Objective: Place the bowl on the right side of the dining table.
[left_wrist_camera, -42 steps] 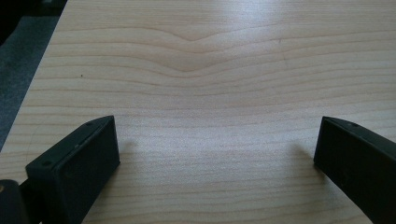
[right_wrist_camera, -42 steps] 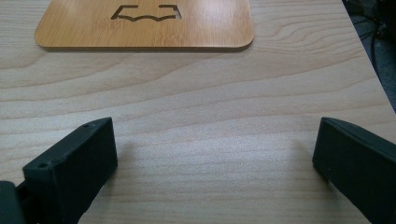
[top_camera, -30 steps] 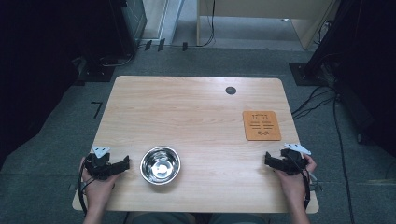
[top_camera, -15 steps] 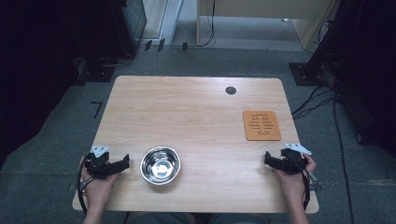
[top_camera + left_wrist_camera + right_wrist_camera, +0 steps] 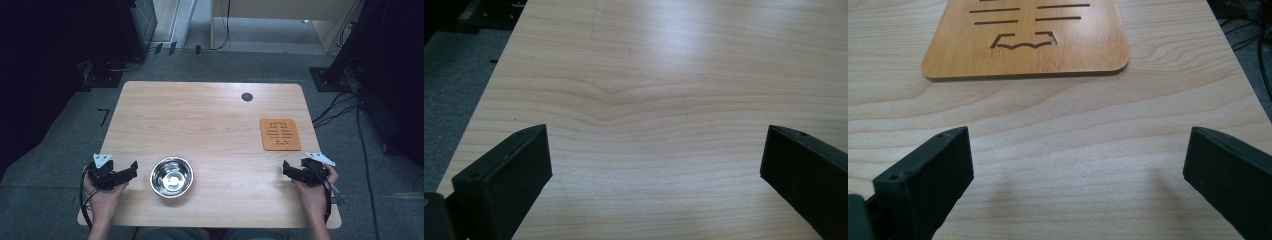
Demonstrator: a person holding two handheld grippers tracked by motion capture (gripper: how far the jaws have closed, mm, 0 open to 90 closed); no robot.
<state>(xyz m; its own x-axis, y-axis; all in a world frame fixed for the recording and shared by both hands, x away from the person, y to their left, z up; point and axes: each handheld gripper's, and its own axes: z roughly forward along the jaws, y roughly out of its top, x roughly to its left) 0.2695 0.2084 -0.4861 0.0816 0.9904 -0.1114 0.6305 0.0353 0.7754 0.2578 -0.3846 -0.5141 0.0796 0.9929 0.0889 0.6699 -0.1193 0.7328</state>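
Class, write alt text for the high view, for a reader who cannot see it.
A person's hands rest at the near edge of a light wooden table, each holding an open, empty hand-held gripper: the left hand-held gripper beside a shiny steel bowl, the right hand-held gripper just short of a slotted bamboo trivet.

I see table [image 5: 210, 120] pale wood, wavy grain | bowl [image 5: 171, 176] shiny silver | mat [image 5: 280, 134] orange-brown bamboo, cut-out lines | my grippers, left [image 5: 131, 170] and right [image 5: 286, 169], black with grey plates | table hole [image 5: 247, 96] dark | floor [image 5: 60, 145] grey
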